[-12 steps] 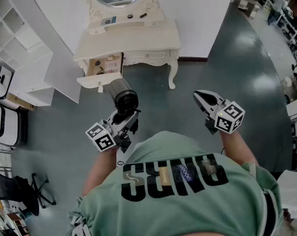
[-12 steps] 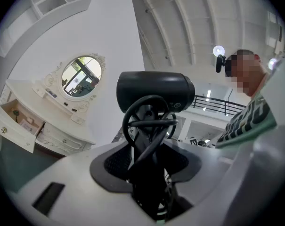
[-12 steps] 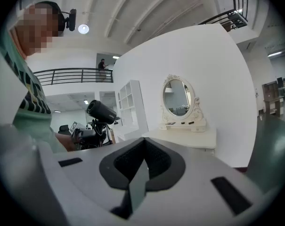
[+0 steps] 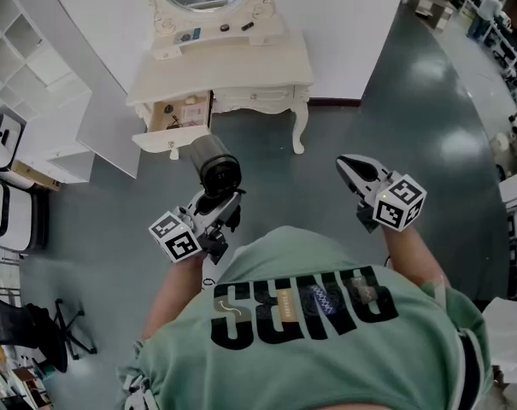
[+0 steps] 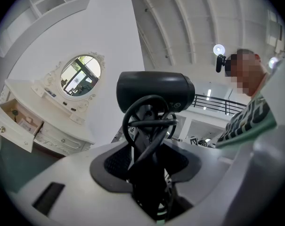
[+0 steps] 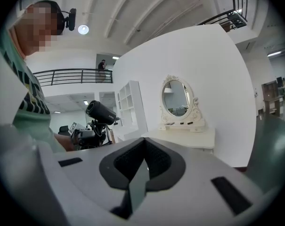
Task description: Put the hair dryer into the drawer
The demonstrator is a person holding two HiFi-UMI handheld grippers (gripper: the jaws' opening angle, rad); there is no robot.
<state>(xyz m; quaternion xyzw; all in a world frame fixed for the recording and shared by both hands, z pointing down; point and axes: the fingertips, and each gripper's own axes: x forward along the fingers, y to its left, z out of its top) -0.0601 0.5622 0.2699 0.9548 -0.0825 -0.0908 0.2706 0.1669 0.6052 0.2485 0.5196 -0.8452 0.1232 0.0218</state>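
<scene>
One gripper carries the load: the left gripper [image 4: 217, 210] clamps the hair dryer [image 4: 215, 167] by its handle, barrel just above the fingers. The pulled-out drawer [image 4: 171, 140] lies ahead of them, well apart. The right gripper [image 4: 354, 173], jaws together on nothing, is farther.

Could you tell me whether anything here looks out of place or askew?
Nothing really. The dressing table's drawer stands open with small items inside, and the hair dryer's cord is looped round its handle in the left gripper.

Black hair dryer [image 4: 215, 167] upright; drawer [image 4: 174, 137] open
</scene>
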